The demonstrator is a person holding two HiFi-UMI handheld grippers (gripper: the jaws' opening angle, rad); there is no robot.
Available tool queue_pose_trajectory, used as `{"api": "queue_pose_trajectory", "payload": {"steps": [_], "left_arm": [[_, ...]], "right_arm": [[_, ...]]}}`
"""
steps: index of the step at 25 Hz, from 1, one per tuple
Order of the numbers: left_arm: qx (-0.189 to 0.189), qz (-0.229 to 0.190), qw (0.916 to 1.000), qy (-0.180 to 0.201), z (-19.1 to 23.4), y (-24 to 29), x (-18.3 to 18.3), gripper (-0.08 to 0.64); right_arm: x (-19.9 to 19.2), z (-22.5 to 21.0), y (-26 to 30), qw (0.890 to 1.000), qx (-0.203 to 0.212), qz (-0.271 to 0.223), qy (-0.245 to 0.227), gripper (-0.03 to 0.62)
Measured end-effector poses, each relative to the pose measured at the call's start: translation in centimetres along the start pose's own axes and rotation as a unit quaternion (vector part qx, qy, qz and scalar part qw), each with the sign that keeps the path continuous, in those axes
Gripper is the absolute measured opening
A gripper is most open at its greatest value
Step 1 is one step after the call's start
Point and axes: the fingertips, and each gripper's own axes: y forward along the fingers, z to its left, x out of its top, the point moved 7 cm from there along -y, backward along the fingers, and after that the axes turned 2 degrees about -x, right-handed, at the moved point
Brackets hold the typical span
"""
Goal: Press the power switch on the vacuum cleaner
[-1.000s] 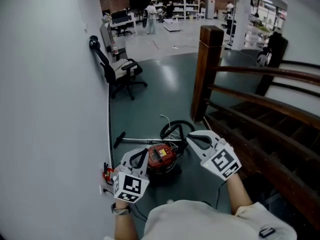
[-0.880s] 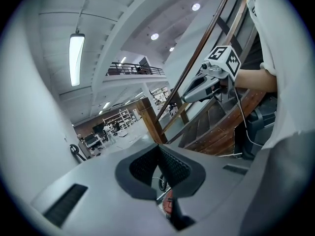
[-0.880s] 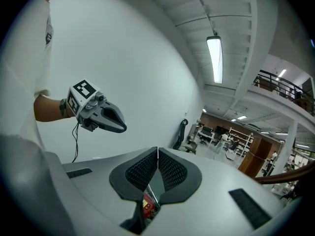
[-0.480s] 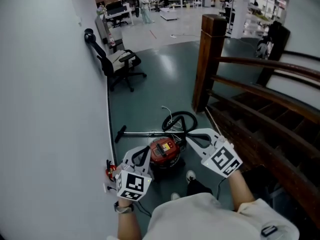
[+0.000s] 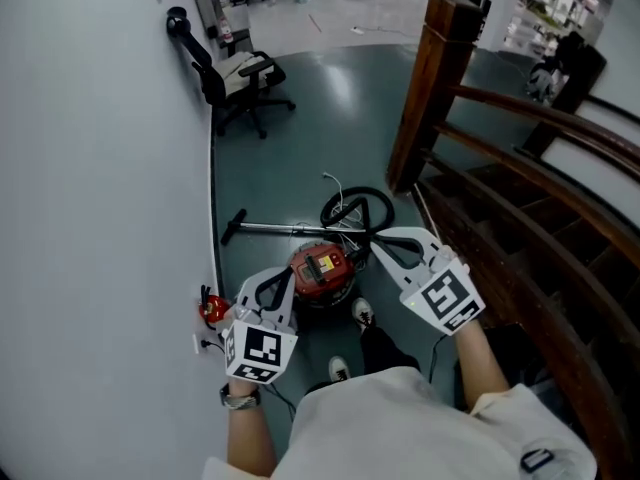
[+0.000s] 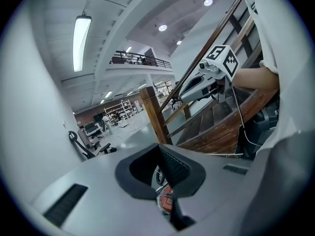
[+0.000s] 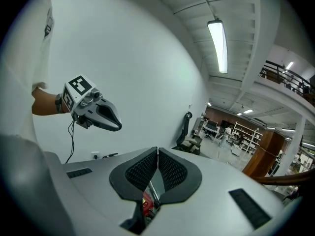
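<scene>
I hold 2 grippers above the vacuum [image 5: 320, 268]: left gripper [image 5: 286, 276] and right gripper [image 5: 377, 242], jaws pressed together, empty.

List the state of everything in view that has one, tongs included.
left tongs: shut, empty.
right tongs: shut, empty.
vacuum cleaner: upright on the floor, neither tongs on it.
wand: lying flat on the floor.
hose: looped beside the vacuum cleaner.
office chair: upright by the wall.
</scene>
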Motion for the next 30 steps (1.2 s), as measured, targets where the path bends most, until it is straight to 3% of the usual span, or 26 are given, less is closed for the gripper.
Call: {"api": "queue_pose_trajectory", "payload": {"steps": [9,14,30], "left_arm": [[0.027,0.003,0.9993,-0.024,2.3,3.6,-0.8,0.0],[0.031,0.025,0.9985,-0.036,3.1,5.5,-2.2,0.0],[0.037,0.038,0.9941,-0.095,4.9,12.4,-7.4,0.0]], "right_arm": [[-3.8,-3.1,4.3,0.999,0.041,0.017,0.028,0.031],[-5.1,-4.3,6.9,0.998,0.053,0.018,0.031,0.031],[-12.5,-5.3,14.8,0.995,0.067,0.023,0.066,0.031]]}}
